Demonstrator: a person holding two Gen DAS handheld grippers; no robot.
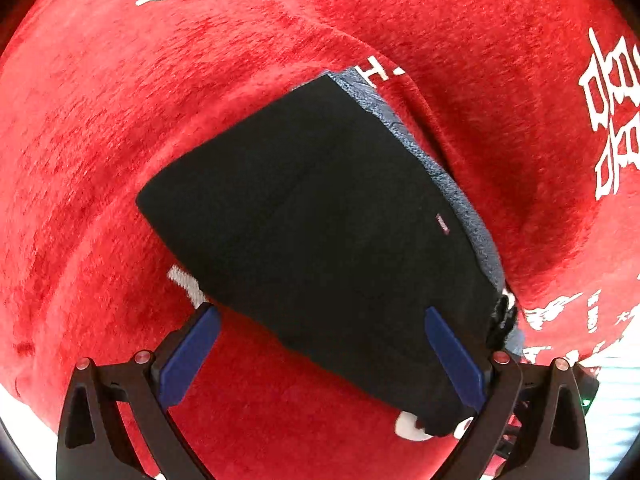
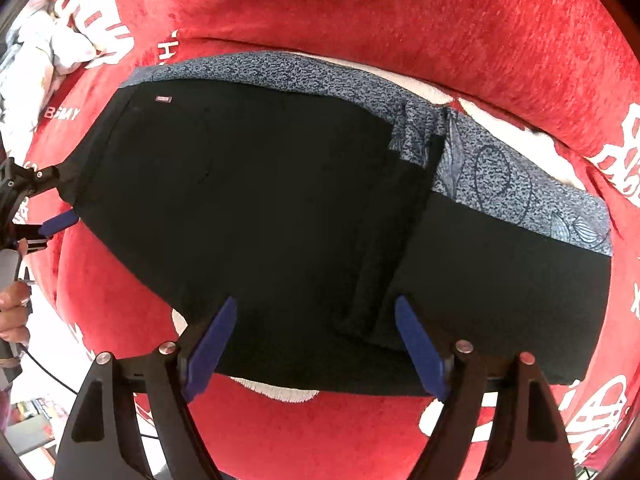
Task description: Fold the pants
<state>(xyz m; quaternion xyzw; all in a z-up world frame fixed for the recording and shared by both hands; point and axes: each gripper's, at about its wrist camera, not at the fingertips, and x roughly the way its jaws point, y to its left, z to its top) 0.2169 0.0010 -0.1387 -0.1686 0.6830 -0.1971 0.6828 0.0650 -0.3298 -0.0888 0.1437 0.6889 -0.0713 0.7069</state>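
Black pants [image 2: 280, 208], folded, are spread on red blanket [image 1: 100, 160] ahead of left gripper [image 1: 320, 316] and right gripper [image 2: 316, 306], both held apart.

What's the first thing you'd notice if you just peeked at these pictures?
The black pants, folded flat in the middle of a bright red blanket with white writing. A speckled blue-grey lining peeks out along their far edge. Both grippers, left and right, hover open at the near edge.

You can read white "SDAY" on the red blanket [image 1: 120, 120]; its other white print and the pants' small tag [image 1: 443, 224] stay illegible
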